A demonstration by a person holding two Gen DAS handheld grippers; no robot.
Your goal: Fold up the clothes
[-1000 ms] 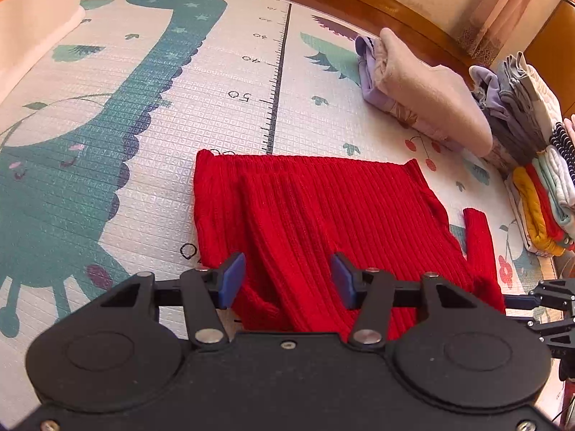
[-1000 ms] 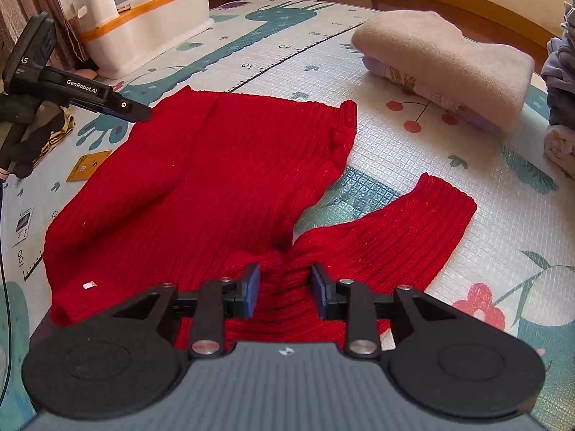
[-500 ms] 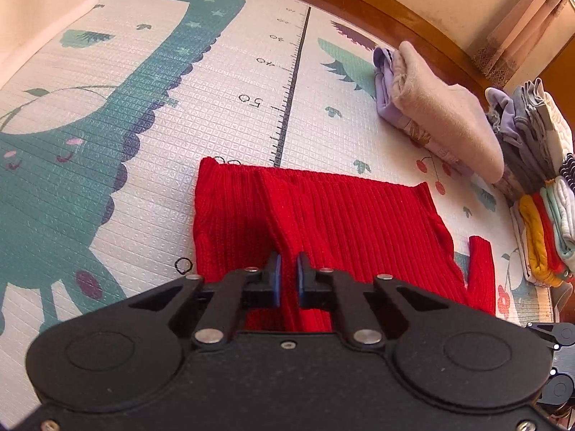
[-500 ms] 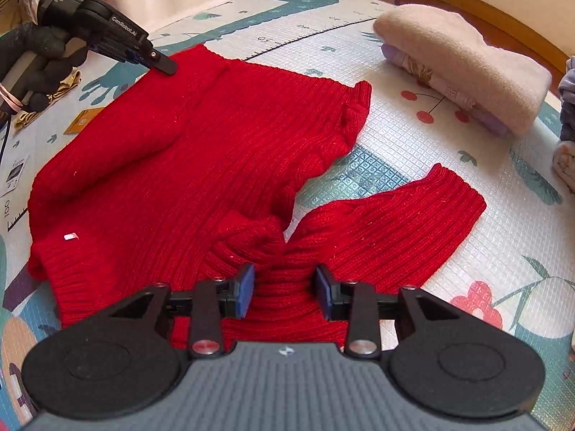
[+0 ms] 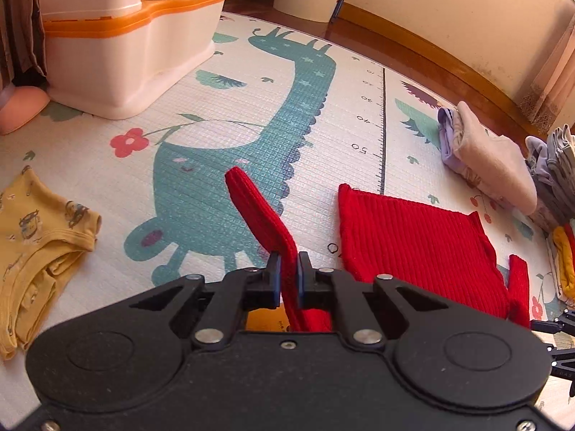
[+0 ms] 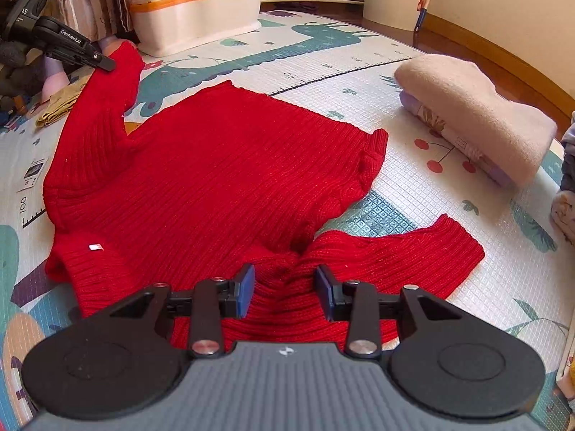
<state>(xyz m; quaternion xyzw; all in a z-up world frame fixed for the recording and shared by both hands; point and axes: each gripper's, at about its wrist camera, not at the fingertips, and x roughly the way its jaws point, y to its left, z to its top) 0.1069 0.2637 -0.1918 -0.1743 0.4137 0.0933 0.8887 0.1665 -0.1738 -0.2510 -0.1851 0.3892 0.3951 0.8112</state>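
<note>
A red ribbed sweater [image 6: 222, 179] lies spread on the play mat [image 5: 222, 136]. My left gripper [image 5: 287, 276] is shut on the sweater's left sleeve [image 5: 258, 215], which is lifted off the mat and stretched outward; the right wrist view shows that gripper [image 6: 107, 64] pinching the sleeve's cuff at upper left. My right gripper [image 6: 285, 292] stands open low over the bunched fabric where the right sleeve [image 6: 395, 251] meets the body, its blue pads on either side of the fold. The sweater's body [image 5: 413, 237] rests flat on the mat.
A folded beige and lilac stack [image 6: 474, 115] sits at the right, with more folded clothes [image 5: 553, 165] beyond it. A yellow printed garment [image 5: 39, 237] lies crumpled at the left. A white and orange plastic seat [image 5: 122, 36] stands at the back left.
The left gripper shut on the left sleeve, then lifted and swung it out to the left, off the sweater's body. The right gripper stayed open over the right shoulder folds.
</note>
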